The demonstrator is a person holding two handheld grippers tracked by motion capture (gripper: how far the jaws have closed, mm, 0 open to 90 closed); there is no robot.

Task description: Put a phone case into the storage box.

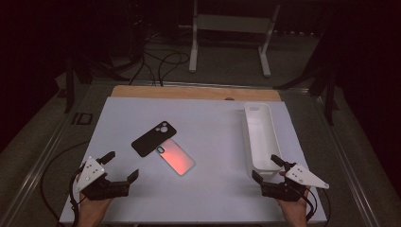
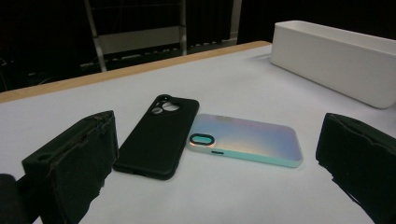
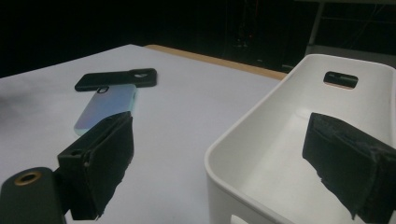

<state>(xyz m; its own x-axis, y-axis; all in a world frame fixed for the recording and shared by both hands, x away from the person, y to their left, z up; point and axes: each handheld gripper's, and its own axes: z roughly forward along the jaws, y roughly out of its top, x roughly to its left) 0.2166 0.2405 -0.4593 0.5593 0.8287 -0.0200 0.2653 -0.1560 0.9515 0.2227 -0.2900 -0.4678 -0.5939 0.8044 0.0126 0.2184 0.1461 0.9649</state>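
Black and matte, the phone case is lying flat near the middle of the white worktop, camera cut-out pointing toward the far edge. Its near long side is touching, perhaps slightly overlapping, the iridescent phone case, which is lying just beside it toward the near edge and glowing pink from above.

Both cases are lying well ahead of the left gripper, apart from its fingers; in the left gripper view they are sitting in the space framed by the two fingers, but farther out on the worktop, with nothing between the pads. Those fingers are standing wide apart and holding nothing, hovering near the near left corner.

Over by the near right corner, the right gripper is also standing with its fingers spread wide and empty. It is straddling the near end of the white bin, one finger outside the wall and one over the inside. This bin is running along the right edge of the worktop, well apart from the cases.
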